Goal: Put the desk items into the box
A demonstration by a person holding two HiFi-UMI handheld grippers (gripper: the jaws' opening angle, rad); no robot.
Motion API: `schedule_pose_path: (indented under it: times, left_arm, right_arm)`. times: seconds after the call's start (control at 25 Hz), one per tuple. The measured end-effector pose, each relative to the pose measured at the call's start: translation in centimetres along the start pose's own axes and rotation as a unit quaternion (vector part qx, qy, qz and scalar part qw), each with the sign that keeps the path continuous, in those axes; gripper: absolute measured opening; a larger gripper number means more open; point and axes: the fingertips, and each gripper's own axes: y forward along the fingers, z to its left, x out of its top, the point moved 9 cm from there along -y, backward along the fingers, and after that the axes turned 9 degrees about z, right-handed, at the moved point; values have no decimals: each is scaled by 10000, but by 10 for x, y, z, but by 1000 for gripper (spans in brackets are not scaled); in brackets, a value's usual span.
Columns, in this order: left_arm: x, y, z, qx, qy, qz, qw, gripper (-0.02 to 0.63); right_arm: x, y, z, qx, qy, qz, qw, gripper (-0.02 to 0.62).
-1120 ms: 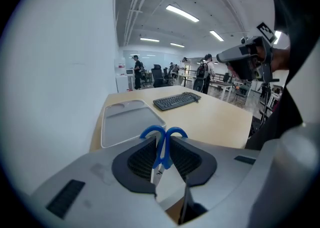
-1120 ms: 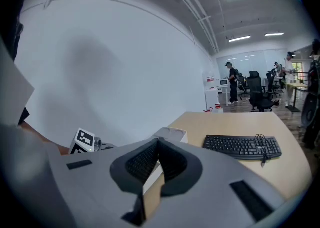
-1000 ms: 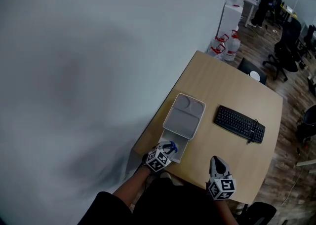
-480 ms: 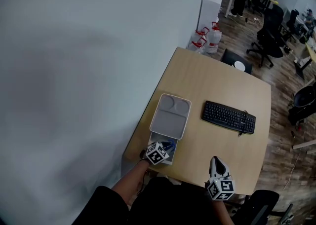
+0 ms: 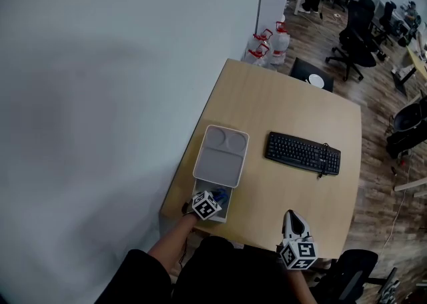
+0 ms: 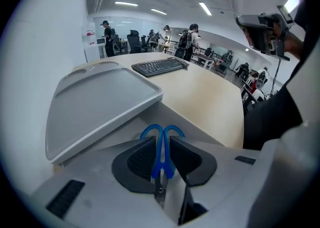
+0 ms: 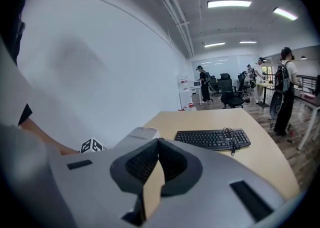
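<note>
At the near left corner of the bench [image 5: 280,106], I am pinching the scissors [image 6: 162,156] in my left hand-held gripper [image 6: 161,142], its pads pressing on the blue handles from both sides. The handle loops are pointing away from me, and the metal pivot is showing just behind the pads. I am holding the scissors over the open near end of the box [image 5: 229,208]; whether they are touching its floor I cannot tell. The lid [image 5: 221,156] is lying across the far part of the box, leaving the near end uncovered. My right hand-held gripper [image 7: 159,141] is hovering at the bench's near edge, well apart from the box, its jaws pressed together at the tips and gripping nothing. The keyboard [image 5: 302,153] is lying to the right of the lid, its cable bunched at its right end.
</note>
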Motion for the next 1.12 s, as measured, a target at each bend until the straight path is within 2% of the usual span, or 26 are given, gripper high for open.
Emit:
schedule_pose_path:
  times: [0.08, 0.2, 0.28, 0.52, 0.68, 0.8, 0.92, 1.04, 1.12]
  left_arm:
    - [-2, 5, 0, 16, -29, 97, 9999, 86]
    - [-10, 14, -1, 151, 297, 391, 9987, 86]
    - [-13, 19, -2, 163, 333, 480, 9982, 86]
    - [-12, 19, -2, 46, -80, 333, 9994, 88]
    - [-10, 10, 7, -55, -751, -122, 9971, 147]
    - [-11, -3, 13, 2, -1400, -523, 9888, 158]
    - [-9, -25, 13, 54, -2012, -969, 9747, 166]
    - [-6, -52, 4, 235, -2251, -1325, 9650, 172]
    - [2, -75, -7, 309, -2491, -1723, 9525, 172]
  right_arm:
    - [2, 1, -1, 17, -1, 0, 10000, 60]
    - [3, 1, -4, 27, -32, -23, 10000, 58]
    - [2, 0, -7, 8, -82, -33, 10000, 58]
    - [-6, -6, -25, -43, 97, 63, 9999, 60]
    - [-9, 0, -34, 82, 162, 87, 9998, 58]
    - [-5, 4, -40, 217, 131, 75, 9996, 60]
    - [4, 5, -48, 345, 81, -7, 9994, 60]
    - [11, 6, -58, 466, -4, -73, 9989, 60]
    - [15, 6, -65, 539, -58, -94, 9985, 60]
